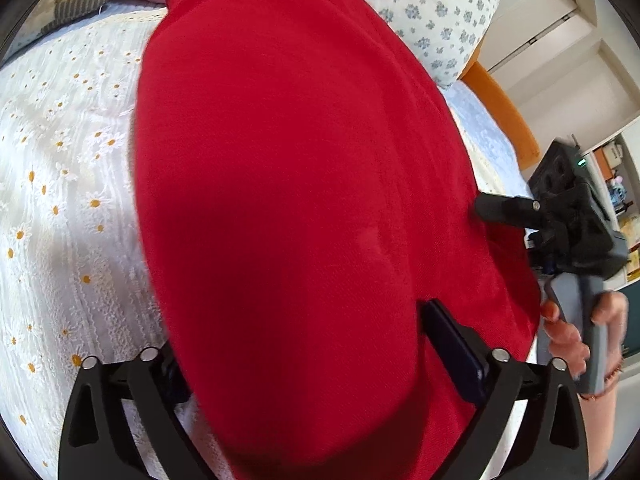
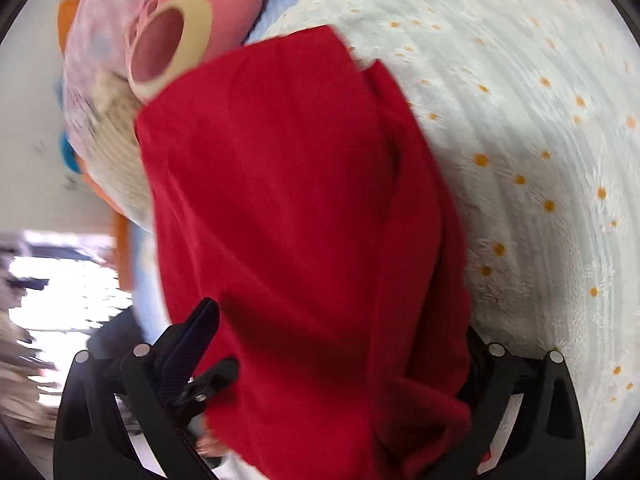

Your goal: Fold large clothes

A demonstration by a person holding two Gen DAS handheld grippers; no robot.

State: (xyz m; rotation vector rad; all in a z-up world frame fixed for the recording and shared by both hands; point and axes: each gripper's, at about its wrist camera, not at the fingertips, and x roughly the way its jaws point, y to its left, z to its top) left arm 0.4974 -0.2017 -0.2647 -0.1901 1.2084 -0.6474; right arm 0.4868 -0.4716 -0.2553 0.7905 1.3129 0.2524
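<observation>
A large red garment lies spread on a white daisy bedspread and fills the middle of both views. My left gripper stands open at the garment's near end. Its right finger rests on the cloth and its left finger is hidden under the cloth's edge. My right gripper is also open, with the red garment bunched between its jaws. Its left finger is bare and the other is hidden behind cloth. In the left wrist view, a finger of the right gripper touches the garment's right edge.
A blue-flowered pillow lies beyond the garment, and a pink plush toy sits at its far end. The orange bed frame runs along the right. A person's hand holds the right gripper's grey handle. White shelves stand past the bed.
</observation>
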